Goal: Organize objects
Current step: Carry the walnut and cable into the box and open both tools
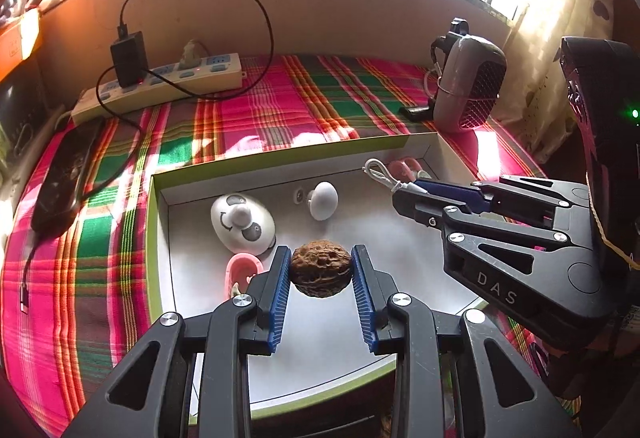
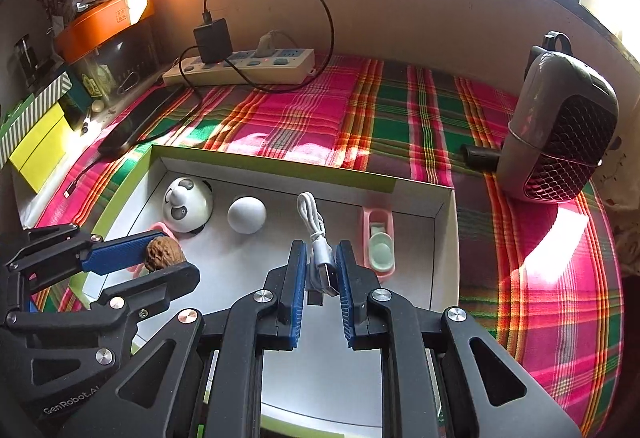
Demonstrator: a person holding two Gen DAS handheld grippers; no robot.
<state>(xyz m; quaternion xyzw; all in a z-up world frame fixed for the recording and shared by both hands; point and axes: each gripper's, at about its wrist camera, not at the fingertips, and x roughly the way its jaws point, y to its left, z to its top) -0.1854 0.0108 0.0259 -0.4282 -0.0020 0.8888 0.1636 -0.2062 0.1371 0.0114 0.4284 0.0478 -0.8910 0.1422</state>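
A brown, wrinkled walnut (image 1: pixel 321 273) is pinched between the blue ribbed pads of the left gripper (image 1: pixel 321 270), above the white floor of a shallow green-rimmed cardboard box (image 1: pixel 280 154). The right gripper (image 2: pixel 322 270) clamps the silver USB plug of a coiled white cable (image 2: pixel 314 226) over the same box. Inside lie a white panda-faced dome (image 2: pixel 187 204), a white ball (image 2: pixel 247 215) and 2 pink trays (image 2: pixel 378 238). The box sits on a pink-green plaid cloth (image 2: pixel 400 110).

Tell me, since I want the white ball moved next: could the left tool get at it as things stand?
Probably not yet. The left tool is shut on a walnut, so it is occupied. The path to the white ball itself looks open inside the box.
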